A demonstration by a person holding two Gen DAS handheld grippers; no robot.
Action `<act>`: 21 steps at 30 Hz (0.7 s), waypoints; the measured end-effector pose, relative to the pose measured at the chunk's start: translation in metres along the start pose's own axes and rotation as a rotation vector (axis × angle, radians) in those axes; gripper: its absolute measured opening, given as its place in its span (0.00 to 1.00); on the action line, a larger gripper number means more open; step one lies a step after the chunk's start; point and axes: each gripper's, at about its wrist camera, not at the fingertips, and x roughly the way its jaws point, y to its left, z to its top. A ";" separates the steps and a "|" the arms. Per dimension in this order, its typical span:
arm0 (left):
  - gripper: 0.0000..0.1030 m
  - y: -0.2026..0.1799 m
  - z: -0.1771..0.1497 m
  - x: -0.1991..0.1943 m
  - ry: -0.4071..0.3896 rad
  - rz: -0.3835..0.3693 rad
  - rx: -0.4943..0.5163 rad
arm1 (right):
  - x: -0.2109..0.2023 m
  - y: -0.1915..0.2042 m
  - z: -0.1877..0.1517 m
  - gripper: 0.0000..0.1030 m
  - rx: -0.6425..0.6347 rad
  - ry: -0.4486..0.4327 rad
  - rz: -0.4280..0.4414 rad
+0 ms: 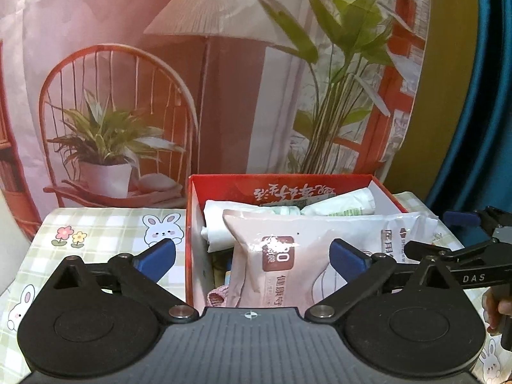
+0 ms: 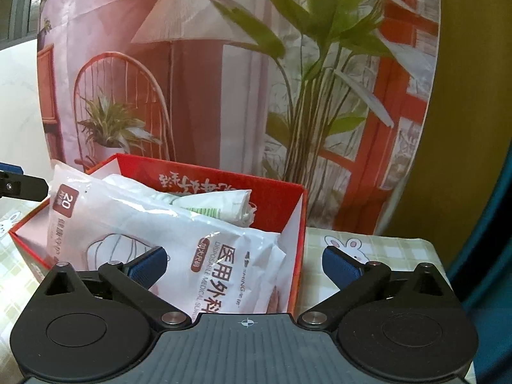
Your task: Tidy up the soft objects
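A red cardboard box stands on the table with its top open. It holds several soft packs. A pink-and-white mask pack lies slanted on top of them, and its right end hangs over the box's rim. My left gripper hovers just in front of the pack. It is open, with its blue pads wide apart and pressing on nothing. My right gripper is open too, near the pack's printed end at the box's right wall. A white roll and a green-printed pack lie behind the mask pack.
A checked tablecloth with rabbits covers the table on both sides of the box. Right behind the box hangs a printed backdrop of a chair, a lamp and plants. Something pink and knitted lies low in the box. A hand holds the right gripper's handle.
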 end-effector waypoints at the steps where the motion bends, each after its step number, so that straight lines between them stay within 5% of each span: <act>1: 1.00 -0.001 0.000 -0.001 -0.003 0.004 -0.005 | -0.001 0.000 0.000 1.00 0.004 0.000 -0.004; 11: 1.00 -0.017 0.001 -0.026 -0.003 0.115 0.003 | -0.026 0.004 0.010 1.00 0.054 -0.032 -0.023; 21: 1.00 -0.031 -0.004 -0.079 -0.071 0.081 0.003 | -0.078 0.017 0.021 1.00 0.122 -0.076 0.001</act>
